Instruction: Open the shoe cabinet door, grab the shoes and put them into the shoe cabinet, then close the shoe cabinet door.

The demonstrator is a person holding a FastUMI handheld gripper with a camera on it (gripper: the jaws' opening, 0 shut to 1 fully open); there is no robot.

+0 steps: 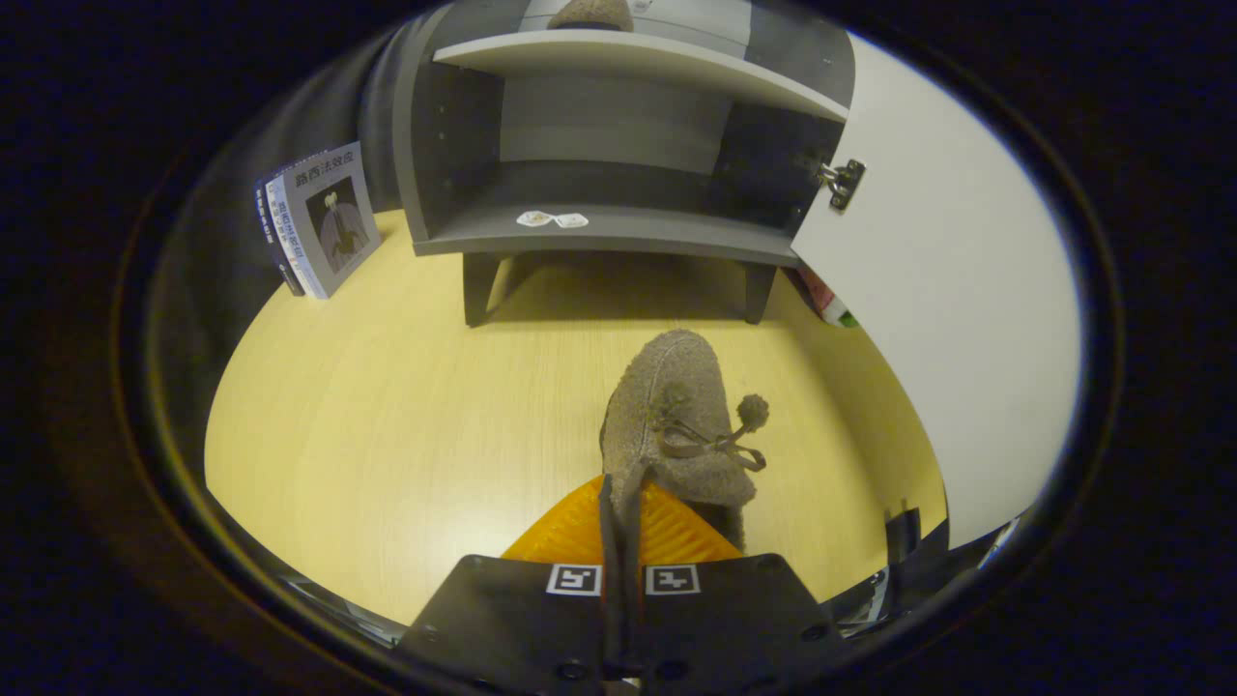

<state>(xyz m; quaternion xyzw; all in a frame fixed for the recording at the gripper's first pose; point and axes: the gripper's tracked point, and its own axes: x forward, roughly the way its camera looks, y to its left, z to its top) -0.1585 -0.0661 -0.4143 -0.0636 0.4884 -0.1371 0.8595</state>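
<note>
A fuzzy brown-grey slipper shoe (pixel 676 416) with a bow and pom-poms hangs just ahead of my fingers, toe pointing toward the cabinet. My gripper (pixel 623 503) is shut on the shoe's heel edge, both fingers pinching the thin rim. Beyond it stands the grey shoe cabinet (pixel 618 145) on short legs, with its white door (pixel 947 319) swung open to the right. The lower compartment holds two small white tags (pixel 551 219). A second fuzzy shoe (pixel 591 14) rests on the upper shelf.
The cabinet stands on a light wooden tabletop (pixel 387 416). A few books (pixel 319 222) lean upright left of the cabinet. A small red and green object (pixel 826 298) lies behind the open door's lower edge.
</note>
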